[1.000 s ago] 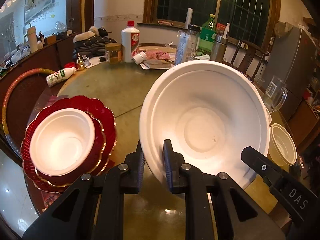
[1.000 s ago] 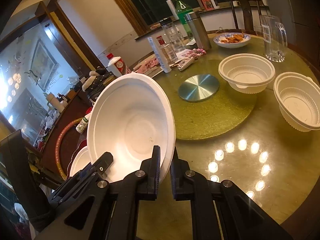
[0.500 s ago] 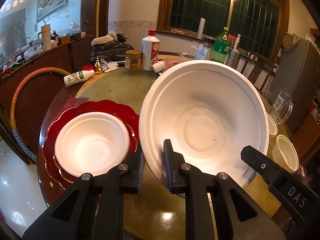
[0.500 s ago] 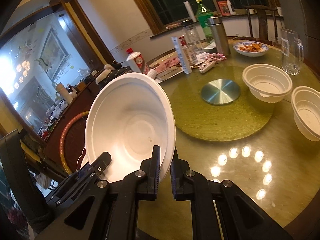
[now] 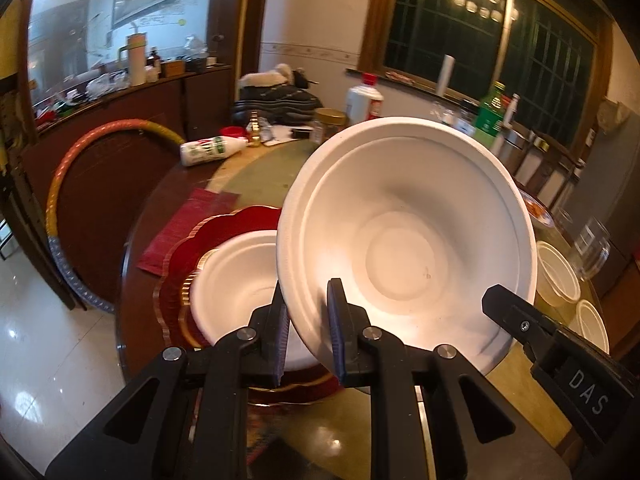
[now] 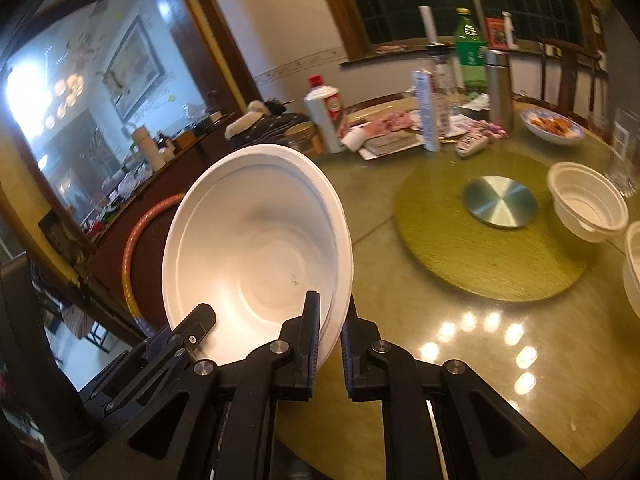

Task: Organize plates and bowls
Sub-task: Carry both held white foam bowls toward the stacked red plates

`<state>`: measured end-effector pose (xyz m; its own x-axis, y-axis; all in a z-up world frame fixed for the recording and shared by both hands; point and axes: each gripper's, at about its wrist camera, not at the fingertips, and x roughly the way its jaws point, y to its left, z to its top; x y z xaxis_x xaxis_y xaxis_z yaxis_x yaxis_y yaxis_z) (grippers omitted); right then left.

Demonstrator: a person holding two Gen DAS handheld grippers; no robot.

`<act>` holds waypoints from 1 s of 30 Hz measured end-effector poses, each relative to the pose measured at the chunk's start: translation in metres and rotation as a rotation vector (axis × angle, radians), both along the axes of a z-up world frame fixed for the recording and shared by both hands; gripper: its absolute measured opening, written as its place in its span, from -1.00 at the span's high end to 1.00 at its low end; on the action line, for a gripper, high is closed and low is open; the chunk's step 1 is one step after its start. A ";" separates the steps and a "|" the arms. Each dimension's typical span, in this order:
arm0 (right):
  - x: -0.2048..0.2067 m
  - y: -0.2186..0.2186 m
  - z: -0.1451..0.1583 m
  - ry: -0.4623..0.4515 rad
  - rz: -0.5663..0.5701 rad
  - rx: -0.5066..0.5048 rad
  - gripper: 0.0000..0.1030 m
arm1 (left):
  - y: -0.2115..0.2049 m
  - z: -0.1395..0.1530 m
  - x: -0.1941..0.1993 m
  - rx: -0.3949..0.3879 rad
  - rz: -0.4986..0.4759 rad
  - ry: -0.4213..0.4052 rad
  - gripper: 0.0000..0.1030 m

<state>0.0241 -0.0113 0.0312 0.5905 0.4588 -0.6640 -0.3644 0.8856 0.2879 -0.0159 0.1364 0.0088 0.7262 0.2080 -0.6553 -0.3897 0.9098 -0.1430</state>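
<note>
While the round worktop (image 6: 460, 360) fills the lower right of the right view, the big white bowl (image 5: 404, 248) hangs tilted at frame centre, above a smaller white bowl (image 5: 236, 276) nested on red plates (image 5: 180, 256) at lower left. Left claw (image 5: 307, 332) and right claw (image 6: 329, 340) each pinch its rim. Stacking looks next: level it, lower, release. Open room lies rightward; the plates sit near the worktop's edge.
</note>
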 end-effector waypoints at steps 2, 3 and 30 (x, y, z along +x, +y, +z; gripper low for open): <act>-0.003 0.014 0.001 -0.015 0.021 -0.019 0.82 | 0.008 -0.001 -0.003 -0.004 0.019 0.000 0.69; -0.003 0.019 0.001 -0.020 0.027 -0.025 0.82 | 0.013 -0.002 -0.005 -0.006 0.030 0.000 0.69; -0.008 0.082 -0.016 -0.031 0.110 -0.117 0.81 | 0.056 -0.019 -0.013 -0.028 0.115 0.037 0.69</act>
<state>0.0163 0.0704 0.0155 0.5621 0.4430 -0.6984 -0.4685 0.8664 0.1724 -0.0287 0.1924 -0.0106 0.6739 0.2696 -0.6879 -0.4965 0.8548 -0.1513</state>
